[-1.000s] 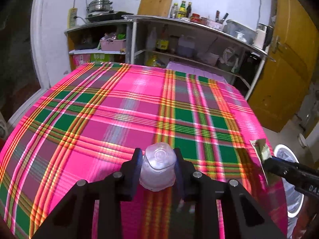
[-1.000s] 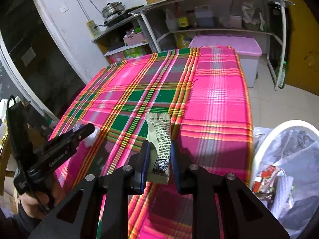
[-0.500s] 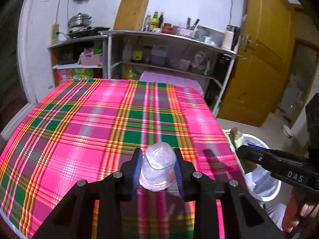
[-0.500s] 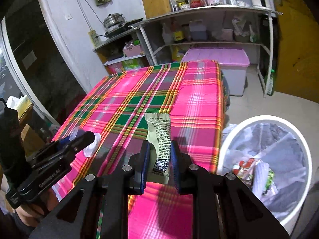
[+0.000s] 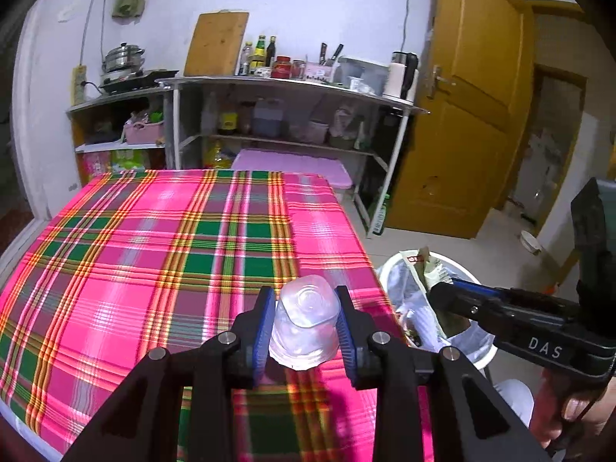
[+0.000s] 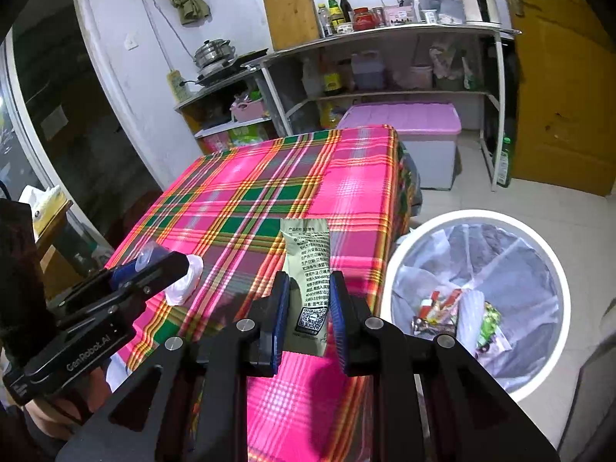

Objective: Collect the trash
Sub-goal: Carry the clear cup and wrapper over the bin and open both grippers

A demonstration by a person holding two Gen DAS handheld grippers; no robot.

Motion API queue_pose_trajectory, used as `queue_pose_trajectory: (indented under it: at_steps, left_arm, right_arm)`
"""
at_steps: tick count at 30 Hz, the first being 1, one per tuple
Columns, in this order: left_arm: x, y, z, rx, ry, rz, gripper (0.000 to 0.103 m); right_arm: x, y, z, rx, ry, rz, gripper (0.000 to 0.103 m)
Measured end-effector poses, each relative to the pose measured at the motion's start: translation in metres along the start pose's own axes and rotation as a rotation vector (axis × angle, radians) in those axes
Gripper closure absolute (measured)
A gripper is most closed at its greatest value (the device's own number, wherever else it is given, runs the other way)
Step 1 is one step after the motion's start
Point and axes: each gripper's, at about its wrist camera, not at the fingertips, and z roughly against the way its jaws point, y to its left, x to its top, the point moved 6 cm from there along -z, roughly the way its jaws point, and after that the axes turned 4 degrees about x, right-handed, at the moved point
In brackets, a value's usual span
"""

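Left tool (image 5: 306, 317) pinching clear plastic cup (image 5: 304, 321), right tool (image 6: 306, 304) pinching green packet (image 6: 308, 281), beside bin (image 6: 550, 269).

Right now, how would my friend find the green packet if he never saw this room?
Find the table with the pink plaid cloth and the white trash bin beside it. Between them, the right tongs pinch an olive-green packet upright. Unlike the clear plastic cup nearby, it's flat, with printed text and a QR code.
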Motion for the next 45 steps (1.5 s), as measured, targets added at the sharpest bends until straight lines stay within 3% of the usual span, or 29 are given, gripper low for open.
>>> queue_pose_trajectory:
  at_steps: [20,35,45]
  left_arm:
    - [-0.006,-0.053,-0.006,-0.082,0.029,-0.063,0.072]
    - [-0.009,-0.118,-0.037,-0.199,0.079,-0.136,0.072]
    - [-0.016,-0.147,-0.069,-0.237,0.136,-0.166,0.072]
  right_arm:
    - [-0.014,-0.048,0.029,-0.055,-0.031,-0.089,0.081]
    - [-0.024,-0.114,0.047,-0.133,-0.046,-0.199,0.081]
    - [-0.032,-0.146,0.042,-0.155,-0.024,-0.248,0.081]
